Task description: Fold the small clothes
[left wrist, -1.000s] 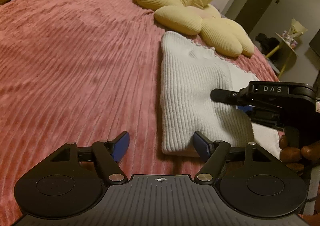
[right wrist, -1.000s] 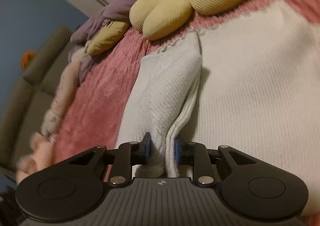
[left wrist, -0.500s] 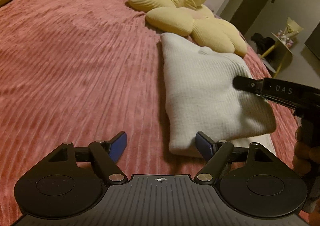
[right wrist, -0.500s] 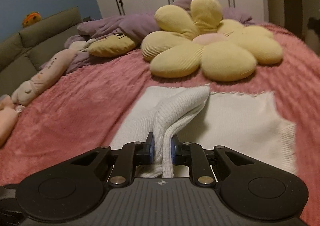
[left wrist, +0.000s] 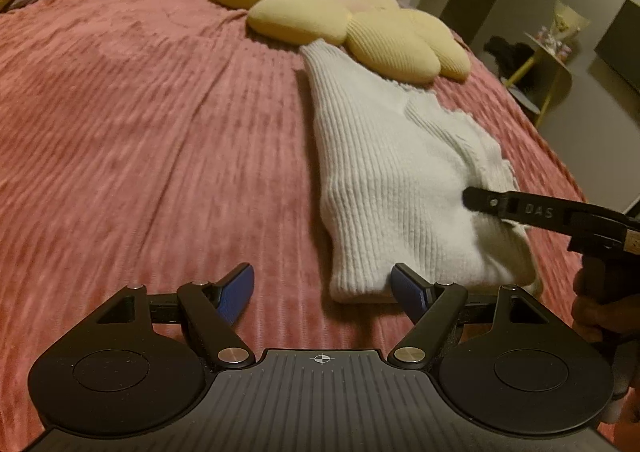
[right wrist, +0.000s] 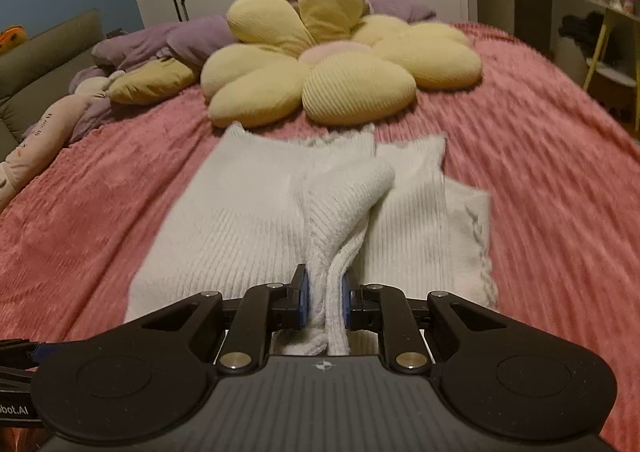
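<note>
White knit garment pinched in right tool.

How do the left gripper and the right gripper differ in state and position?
The left gripper is open and holds nothing; the right gripper is shut on a bunched fold of the white sweater. The left gripper hangs by the sweater's near corner over the pink bedspread; the right gripper is over the sweater itself. Both have blue pads.

Both wrist views look low and close across the bed, sharing the white garment and flower pillow.
</note>
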`<state>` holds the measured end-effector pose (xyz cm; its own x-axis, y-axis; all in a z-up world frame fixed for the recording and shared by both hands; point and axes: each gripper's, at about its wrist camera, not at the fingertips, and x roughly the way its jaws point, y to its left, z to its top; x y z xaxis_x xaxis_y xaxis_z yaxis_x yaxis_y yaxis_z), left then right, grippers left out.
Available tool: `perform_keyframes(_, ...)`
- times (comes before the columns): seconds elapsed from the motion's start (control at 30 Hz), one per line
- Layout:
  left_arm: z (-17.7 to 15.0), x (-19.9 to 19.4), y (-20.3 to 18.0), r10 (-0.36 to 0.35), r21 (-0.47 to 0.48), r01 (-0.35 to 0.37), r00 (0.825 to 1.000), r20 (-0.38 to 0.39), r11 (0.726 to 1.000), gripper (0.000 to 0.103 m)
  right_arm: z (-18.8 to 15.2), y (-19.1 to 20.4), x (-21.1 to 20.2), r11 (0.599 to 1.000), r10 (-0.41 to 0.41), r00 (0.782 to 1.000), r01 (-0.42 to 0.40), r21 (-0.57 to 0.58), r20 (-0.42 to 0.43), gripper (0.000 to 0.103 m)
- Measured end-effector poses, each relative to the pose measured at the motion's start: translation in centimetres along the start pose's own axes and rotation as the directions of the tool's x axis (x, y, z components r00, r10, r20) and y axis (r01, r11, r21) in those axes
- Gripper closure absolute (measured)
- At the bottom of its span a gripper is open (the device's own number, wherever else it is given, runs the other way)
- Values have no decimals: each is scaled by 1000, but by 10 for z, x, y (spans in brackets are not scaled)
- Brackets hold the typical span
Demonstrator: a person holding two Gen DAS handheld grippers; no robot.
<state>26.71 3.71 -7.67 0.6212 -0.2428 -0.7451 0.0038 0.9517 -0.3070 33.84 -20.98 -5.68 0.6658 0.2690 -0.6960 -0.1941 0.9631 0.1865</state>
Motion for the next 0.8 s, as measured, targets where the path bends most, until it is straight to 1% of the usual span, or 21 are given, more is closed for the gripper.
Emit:
perform_keyframes(0.07,1,4,-2,3,11,-3,1000,-5,1000,22,-2,-6,6,999,23,999,-22,34,-31,86)
perform_keyframes(0.13,2,6,-4,7,20,-7,1000,-11,1000,22,0,-12,8,995,57,998,-54,85,-38,80)
perform_keyframes(0.17,3,7,-5,9,23,-9,1000,-10,1000,22,2,-15,9,990,76,996,-70,122,-45,77)
perform_keyframes(0.2,3,6,-5,11,23,-11,1000,-6,1000,21,4,-19,11,982,99,994,-90,166,-45,69)
perform_keyframes(0.23,4,6,-6,12,20,-12,1000,-1,1000,20,7,-24,13,973,121,992,-111,204,-40,66)
perform_keyframes(0.3,5,6,-6,20,13,-20,1000,8,1000,14,10,-32,19,954,155,987,-139,266,-38,66)
perform_keyframes(0.33,6,6,-6,25,9,-25,1000,13,1000,14,11,-35,23,942,173,984,-153,300,-41,68)
perform_keyframes(0.37,7,6,-6,28,4,-28,999,15,1000,13,13,-37,27,931,187,981,-162,328,-46,73)
perform_keyframes(0.4,8,6,-6,28,0,-28,1000,15,1000,13,14,-37,29,922,203,978,-175,345,-46,83)
perform_keyframes(0.43,9,6,-7,25,-3,-25,1000,15,1000,13,15,-36,29,918,209,977,-181,353,-41,85)
perform_keyframes(0.47,10,5,-8,22,-4,-22,1000,16,1000,13,17,-34,28,921,201,979,-178,346,-32,86)
perform_keyframes(0.5,11,4,-10,19,-2,-19,1000,19,1000,13,19,-31,24,935,180,983,-165,312,-19,87)
perform_keyframes(0.57,11,5,-14,18,9,-18,1000,20,1000,13,22,-22,9,970,103,994,-108,216,38,88)
perform_keyframes(0.6,11,5,-17,18,16,-19,1000,16,1000,13,23,-19,4,981,69,996,-79,179,62,88)
perform_keyframes(0.63,11,6,-20,18,25,-18,1000,13,1000,13,23,-16,-3,988,35,995,-49,150,91,88)
perform_keyframes(0.73,10,9,-26,16,39,-16,1000,7,999,13,22,-14,-16,997,-47,989,37,73,140,88)
perform_keyframes(0.8,9,11,-30,19,40,-19,1000,2,999,13,20,-18,-20,996,-76,987,68,61,140,88)
